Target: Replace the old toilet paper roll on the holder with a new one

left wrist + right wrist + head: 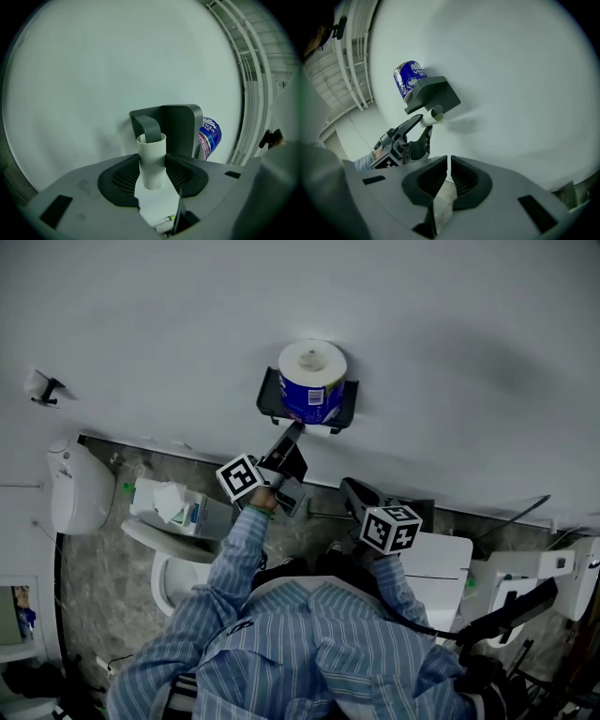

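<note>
Cardboard tube (pixel 151 150), bare, on holder (pixel 180 126): my left claw (pixel 152 165) clasps it. My right claw (pixel 448 172): closed, empty. Wrapped roll (pixel 312 390) atop holder.

We're in a blue-and-white striped shirt (pixel 309 643), long sleeves (pixel 234 554) buttoned down. Our left gripper (pixel 152 171) and right gripper (pixel 447 176) show grey shells, black ribbed pads (pixel 123 178), and black-and-white marker cubes (pixel 240 478).

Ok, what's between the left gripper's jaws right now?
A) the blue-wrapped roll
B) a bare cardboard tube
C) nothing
B: that gripper's own view shows the bare cardboard tube between the pads of the left gripper, on the holder arm; the blue-wrapped roll sits up top.
</note>
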`<state>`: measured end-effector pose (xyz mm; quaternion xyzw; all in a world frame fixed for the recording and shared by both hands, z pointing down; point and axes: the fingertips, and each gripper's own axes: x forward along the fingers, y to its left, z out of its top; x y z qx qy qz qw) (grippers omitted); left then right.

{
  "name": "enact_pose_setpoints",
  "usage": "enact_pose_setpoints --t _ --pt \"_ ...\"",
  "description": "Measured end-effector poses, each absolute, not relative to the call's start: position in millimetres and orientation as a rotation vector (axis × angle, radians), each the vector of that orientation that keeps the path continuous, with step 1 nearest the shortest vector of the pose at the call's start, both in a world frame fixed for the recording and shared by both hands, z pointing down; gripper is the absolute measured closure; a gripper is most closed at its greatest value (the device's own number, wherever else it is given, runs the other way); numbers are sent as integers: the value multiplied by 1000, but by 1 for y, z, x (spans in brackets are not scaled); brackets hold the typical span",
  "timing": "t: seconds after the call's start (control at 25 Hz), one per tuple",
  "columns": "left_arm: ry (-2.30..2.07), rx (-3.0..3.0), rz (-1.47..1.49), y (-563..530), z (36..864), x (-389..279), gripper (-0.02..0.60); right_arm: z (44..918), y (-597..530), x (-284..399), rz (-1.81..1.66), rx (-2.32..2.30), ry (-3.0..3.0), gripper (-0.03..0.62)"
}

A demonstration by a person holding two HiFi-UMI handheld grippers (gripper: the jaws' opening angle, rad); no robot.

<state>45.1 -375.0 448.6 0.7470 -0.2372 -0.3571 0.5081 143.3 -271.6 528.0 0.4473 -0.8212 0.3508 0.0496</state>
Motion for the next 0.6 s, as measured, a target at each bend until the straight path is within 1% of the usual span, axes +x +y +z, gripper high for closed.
enact_pose_setpoints --t 0.24,0.6 --pt "-503 1837 -805 -367 446 74 407 529 -271 164 1087 1437 -2470 568" --pt "-385 1898 -619 -348 454 145 408 535 -264 185 1118 1502 -2425 567"
